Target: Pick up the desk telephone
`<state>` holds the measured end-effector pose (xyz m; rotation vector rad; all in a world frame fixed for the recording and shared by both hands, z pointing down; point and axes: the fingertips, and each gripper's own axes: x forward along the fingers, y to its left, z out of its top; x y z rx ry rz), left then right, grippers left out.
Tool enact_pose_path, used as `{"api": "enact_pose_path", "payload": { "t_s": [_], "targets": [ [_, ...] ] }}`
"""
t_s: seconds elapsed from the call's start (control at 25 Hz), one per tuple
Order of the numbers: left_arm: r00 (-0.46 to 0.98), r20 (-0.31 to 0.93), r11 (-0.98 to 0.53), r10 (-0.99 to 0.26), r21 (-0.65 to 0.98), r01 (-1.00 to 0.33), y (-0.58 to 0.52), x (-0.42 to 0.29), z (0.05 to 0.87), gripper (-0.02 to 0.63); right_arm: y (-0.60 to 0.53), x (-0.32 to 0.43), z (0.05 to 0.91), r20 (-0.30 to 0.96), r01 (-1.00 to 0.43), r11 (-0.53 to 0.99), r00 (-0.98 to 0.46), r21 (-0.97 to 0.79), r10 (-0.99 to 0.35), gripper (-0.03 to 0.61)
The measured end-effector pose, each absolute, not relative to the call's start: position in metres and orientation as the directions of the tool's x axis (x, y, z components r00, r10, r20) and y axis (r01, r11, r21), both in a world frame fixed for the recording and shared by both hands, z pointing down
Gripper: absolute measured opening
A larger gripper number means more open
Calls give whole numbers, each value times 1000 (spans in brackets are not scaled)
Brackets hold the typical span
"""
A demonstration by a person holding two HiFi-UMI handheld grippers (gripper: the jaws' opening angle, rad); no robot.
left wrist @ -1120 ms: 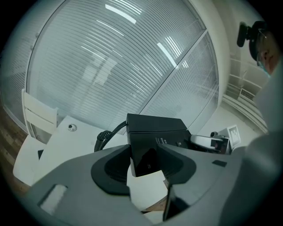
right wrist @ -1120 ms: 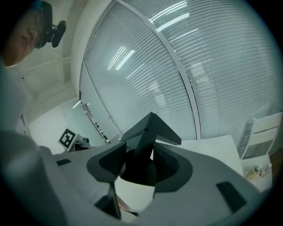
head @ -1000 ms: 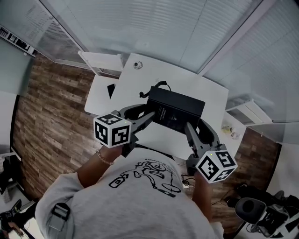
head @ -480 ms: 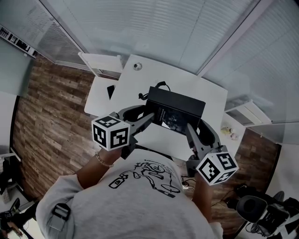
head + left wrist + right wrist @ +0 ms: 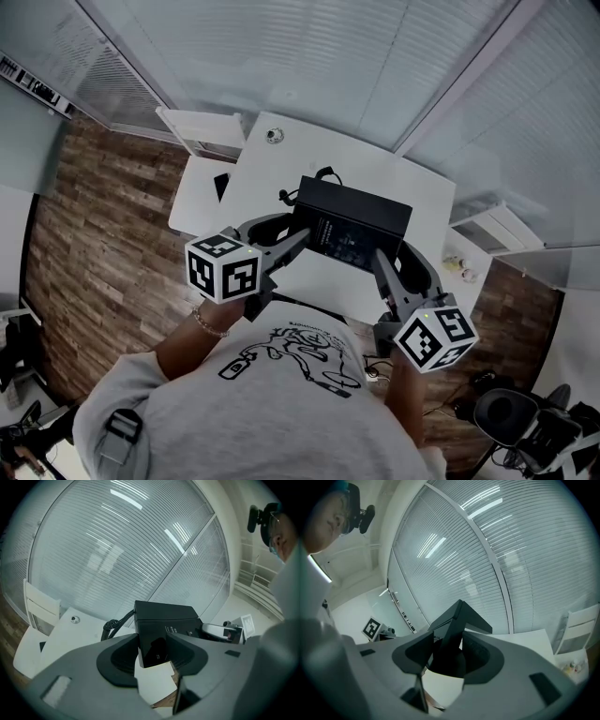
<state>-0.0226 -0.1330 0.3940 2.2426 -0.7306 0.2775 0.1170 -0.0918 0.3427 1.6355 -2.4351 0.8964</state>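
Your left gripper [image 5: 298, 234] has its jaws closed on the near left corner of the black plastic desk telephone [image 5: 356, 220]. The telephone is straight ahead of both grippers, over the middle of the white table [image 5: 281, 169]. Its long side runs left to right between your hands. Your right gripper [image 5: 380, 258] has its jaws closed on the near right corner. Both hands are just as near, so I think they should lift together.
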Motion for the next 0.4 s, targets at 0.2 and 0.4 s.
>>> {"api": "enact_pose_path", "payload": {
  "t_s": [0.2, 0.4],
  "targets": [
    [815, 397, -554, -421, 599, -578, -133, -22, 393, 183, -92, 117, 341, 366, -869, 269, -431, -417, -825, 183],
    [816, 398, -553, -419, 601, -577, -134, -22, 394, 183, -93, 117, 340, 370, -870, 267, -429, -415, -824, 183]
  ]
}}
